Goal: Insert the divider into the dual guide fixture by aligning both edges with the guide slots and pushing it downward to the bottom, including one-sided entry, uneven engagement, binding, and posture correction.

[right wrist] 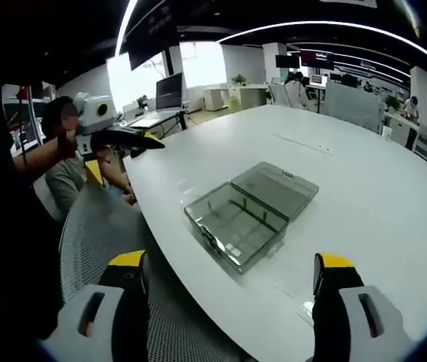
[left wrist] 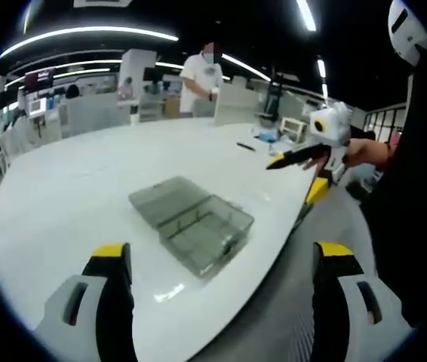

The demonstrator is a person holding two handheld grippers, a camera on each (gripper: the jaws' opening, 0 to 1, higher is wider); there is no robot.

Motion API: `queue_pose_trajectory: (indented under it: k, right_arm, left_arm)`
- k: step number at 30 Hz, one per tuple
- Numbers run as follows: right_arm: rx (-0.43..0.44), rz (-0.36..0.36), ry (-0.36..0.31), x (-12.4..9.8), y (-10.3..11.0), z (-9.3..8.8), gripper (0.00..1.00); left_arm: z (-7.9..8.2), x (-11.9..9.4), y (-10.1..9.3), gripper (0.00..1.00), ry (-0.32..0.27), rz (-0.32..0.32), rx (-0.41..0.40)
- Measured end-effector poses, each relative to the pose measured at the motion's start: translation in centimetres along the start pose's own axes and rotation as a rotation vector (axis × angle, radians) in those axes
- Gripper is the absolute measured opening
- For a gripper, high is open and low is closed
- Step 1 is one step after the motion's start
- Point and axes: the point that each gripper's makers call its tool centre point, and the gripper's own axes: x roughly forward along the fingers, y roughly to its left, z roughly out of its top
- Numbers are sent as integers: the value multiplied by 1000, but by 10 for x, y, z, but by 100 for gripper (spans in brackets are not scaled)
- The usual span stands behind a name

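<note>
Divider first: I cannot pick it out for sure. It may be one of the thin walls inside the box [right wrist: 236, 222], but the clear grey plastic hides it.

I take the box to be the holder with the slots. It sits on the white worktop [left wrist: 85, 188], close to the edge nearest me. Its lid [right wrist: 278, 188] lies open and flat, touching the far side of the box. I think it is open like this so I can reach straight down into it.

My left claw [left wrist: 222, 253] is wide apart and holds nothing. My right claw [right wrist: 230, 260] is wide apart too, and holds nothing. Both hang in the air off the edge of the worktop, well apart from the box, one on each side of it. I think they wait here so both can come in together, one for each end of the divider.

A person [left wrist: 201, 75] stands at the far side of the worktop.

I can read no words or labels. The signs far off are too blurry
</note>
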Motion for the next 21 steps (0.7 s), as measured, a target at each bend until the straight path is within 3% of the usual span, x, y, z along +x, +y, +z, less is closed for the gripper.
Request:
queue_pose_trajectory:
  k: [21]
  right_arm:
    - [29, -71, 9, -11, -14, -4, 86]
  left_arm:
    - [1, 18, -15, 99, 26, -87, 41]
